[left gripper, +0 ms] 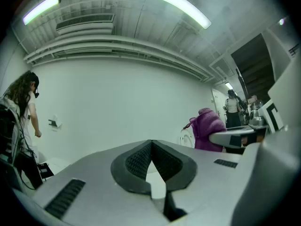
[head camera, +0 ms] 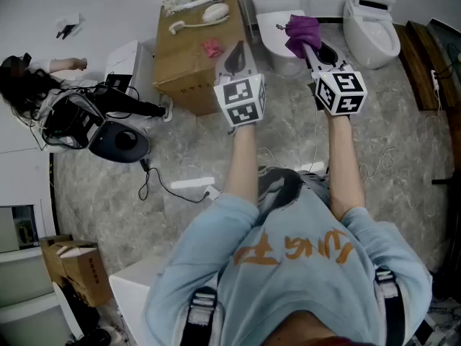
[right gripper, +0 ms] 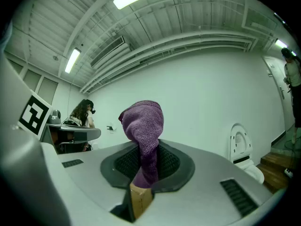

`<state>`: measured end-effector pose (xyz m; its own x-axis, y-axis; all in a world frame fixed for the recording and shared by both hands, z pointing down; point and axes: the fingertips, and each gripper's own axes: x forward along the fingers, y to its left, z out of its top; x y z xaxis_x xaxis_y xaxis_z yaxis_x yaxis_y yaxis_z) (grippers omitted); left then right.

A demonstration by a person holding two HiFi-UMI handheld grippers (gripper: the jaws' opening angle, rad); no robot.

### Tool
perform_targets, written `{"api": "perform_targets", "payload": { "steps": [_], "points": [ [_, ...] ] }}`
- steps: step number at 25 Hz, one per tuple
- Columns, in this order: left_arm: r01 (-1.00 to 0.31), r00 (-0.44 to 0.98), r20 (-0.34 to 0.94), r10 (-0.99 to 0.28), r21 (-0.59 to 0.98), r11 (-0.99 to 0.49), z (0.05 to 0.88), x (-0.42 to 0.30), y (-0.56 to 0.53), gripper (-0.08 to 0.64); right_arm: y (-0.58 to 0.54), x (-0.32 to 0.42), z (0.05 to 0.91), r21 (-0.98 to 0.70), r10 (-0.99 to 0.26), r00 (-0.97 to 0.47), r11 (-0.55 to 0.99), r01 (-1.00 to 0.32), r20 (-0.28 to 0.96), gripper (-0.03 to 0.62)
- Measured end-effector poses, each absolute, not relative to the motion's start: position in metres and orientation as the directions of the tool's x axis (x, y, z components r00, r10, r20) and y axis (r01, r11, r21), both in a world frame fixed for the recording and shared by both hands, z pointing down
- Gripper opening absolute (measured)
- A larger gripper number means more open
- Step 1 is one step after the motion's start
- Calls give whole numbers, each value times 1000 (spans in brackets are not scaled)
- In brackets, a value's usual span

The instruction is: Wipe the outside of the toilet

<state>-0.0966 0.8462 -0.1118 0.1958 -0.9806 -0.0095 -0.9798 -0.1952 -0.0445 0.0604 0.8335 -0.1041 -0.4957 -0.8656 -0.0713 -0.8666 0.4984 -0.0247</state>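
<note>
Above the toilet (head camera: 272,31), a person is holding the right gripper (head camera: 308,47) clamped on a purple cloth (head camera: 302,33), while the left gripper (head camera: 235,50), jaws pressed together on nothing, is hanging just left of the toilet, over a box (head camera: 194,56). Wiping well is likely going to mean lowering the cloth onto the outer porcelain and dragging it flat in overlapping passes. Whether the cloth is touching the toilet cannot be told. Both gripper views are facing the wall, and the toilet's right side is sitting behind the cloth.

Purple knitted cloth (right gripper: 143,126): coarse, matt. White toilet bowl (head camera: 274,29): glossy ceramic. Brown cardboard box (head camera: 193,60): dull. Grey marbled floor (head camera: 194,144): smooth.
</note>
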Motion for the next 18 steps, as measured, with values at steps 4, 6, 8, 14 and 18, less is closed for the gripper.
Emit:
{"api": "perform_targets", "payload": {
  "steps": [4,6,8,14,18],
  "points": [
    [-983,184,-2,-983,-21,-184,-111,-96,840,25,830,62,-116,-56,-870,-484,490,-870,-97,72],
    [-982,186,-2,-983,-22,-185,-111,-89,838,25,830,60,-125,-44,-857,-500,508,-860,-122,72],
    [-984,177,-4,-984,-25,-177,-112,-87,835,25,828,63,-125,-38,-853,-508,515,-856,-119,74],
    [-994,112,19,-994,21,-111,-100,-112,818,25,804,83,-99,-87,-875,-480,485,-870,-64,74],
    [-995,80,40,-996,59,-78,-87,-127,797,25,783,93,-78,-107,-887,-461,461,-881,-28,74]
  ]
}}
